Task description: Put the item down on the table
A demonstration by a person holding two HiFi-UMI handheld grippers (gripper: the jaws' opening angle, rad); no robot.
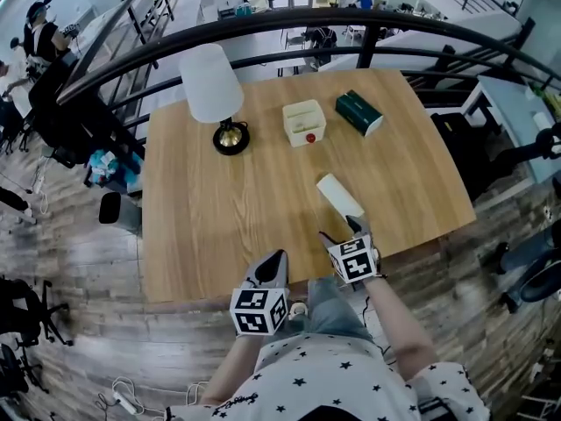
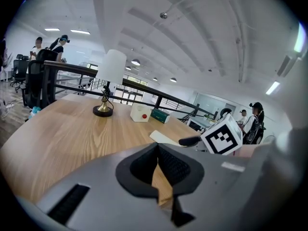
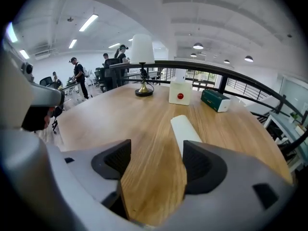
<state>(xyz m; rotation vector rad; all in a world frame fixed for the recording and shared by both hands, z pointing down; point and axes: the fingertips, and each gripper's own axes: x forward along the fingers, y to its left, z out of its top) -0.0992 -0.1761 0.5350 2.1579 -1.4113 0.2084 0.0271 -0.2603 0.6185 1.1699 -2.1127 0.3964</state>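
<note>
A white cylindrical roll point(image 1: 338, 196) lies on its side on the wooden table point(image 1: 202, 226), near the front right. My right gripper point(image 1: 340, 231) sits just behind its near end, jaws wide apart and touching nothing. In the right gripper view the roll point(image 3: 185, 131) rests on the wood ahead of the gripper point(image 3: 156, 165), its near end partly hidden by the right-hand jaw. My left gripper point(image 1: 273, 267) hovers at the table's front edge, shut and empty. The left gripper view shows this gripper point(image 2: 158, 170) with jaws together and the roll point(image 2: 163, 137) to the right.
A lamp point(image 1: 213, 90) with a white shade stands at the back left. A white box with a red button point(image 1: 304, 122) and a dark green box point(image 1: 359, 112) sit at the back. A black railing point(image 1: 351, 24) curves behind the table. People stand far off.
</note>
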